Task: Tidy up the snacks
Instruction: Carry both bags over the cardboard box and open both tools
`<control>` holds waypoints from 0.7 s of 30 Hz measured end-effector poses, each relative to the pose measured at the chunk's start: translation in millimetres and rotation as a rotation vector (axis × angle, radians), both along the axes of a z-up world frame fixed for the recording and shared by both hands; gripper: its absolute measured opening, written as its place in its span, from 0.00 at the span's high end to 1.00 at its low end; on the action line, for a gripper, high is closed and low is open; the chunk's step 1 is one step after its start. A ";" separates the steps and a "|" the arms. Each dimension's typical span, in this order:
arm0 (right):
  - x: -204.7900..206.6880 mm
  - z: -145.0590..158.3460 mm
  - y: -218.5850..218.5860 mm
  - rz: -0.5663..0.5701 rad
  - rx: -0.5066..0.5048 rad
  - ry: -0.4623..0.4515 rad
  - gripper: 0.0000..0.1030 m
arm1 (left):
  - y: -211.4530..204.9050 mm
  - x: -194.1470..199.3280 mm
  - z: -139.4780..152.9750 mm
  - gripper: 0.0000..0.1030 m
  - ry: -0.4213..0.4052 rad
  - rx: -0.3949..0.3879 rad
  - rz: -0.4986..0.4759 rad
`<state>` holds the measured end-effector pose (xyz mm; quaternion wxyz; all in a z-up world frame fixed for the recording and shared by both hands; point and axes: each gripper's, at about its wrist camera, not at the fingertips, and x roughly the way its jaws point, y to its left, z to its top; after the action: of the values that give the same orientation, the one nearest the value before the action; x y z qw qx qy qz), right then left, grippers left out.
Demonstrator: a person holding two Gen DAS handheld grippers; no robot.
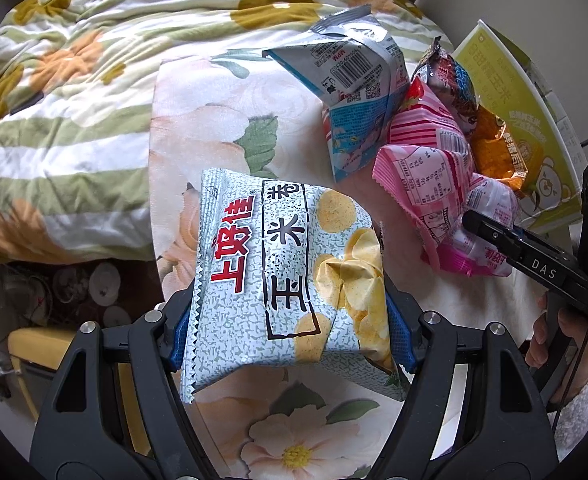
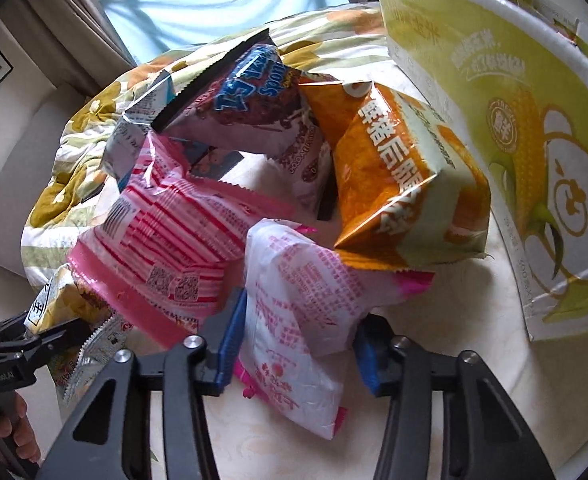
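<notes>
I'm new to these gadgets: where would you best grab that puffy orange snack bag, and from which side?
Take the orange bag by its flat crimped bottom seam, coming from the near side. That seam juts toward the right gripper and lies clear above the white-and-pink packet; the puffed middle looks too wide and slippery, and the green box crowds its far side.

Glossy crinkled plastic snack packets; matt printed cardboard box; soft quilted cloth bedspread.

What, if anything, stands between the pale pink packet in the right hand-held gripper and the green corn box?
Nothing visible blocks it: bare bedsheet lies between the pale pink packet and the green corn box. The orange packet sits just beside that path.
</notes>
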<state>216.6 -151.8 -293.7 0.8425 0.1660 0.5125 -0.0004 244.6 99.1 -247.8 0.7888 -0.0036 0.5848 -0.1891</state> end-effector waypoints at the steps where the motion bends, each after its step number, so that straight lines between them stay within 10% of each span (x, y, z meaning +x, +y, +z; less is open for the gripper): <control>1: -1.8 1.1 0.1 0.000 0.001 0.001 0.60 | 1.1 -1.7 1.9 0.30 -0.005 -0.001 0.000; 21: -80.0 96.1 -32.5 0.008 0.009 -0.151 0.66 | -8.2 -49.0 97.9 0.30 -0.153 -0.034 0.020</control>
<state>136.6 -184.4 -197.6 0.8779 0.1673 0.4483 0.0179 195.6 90.9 -149.9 0.8329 -0.0081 0.5194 -0.1909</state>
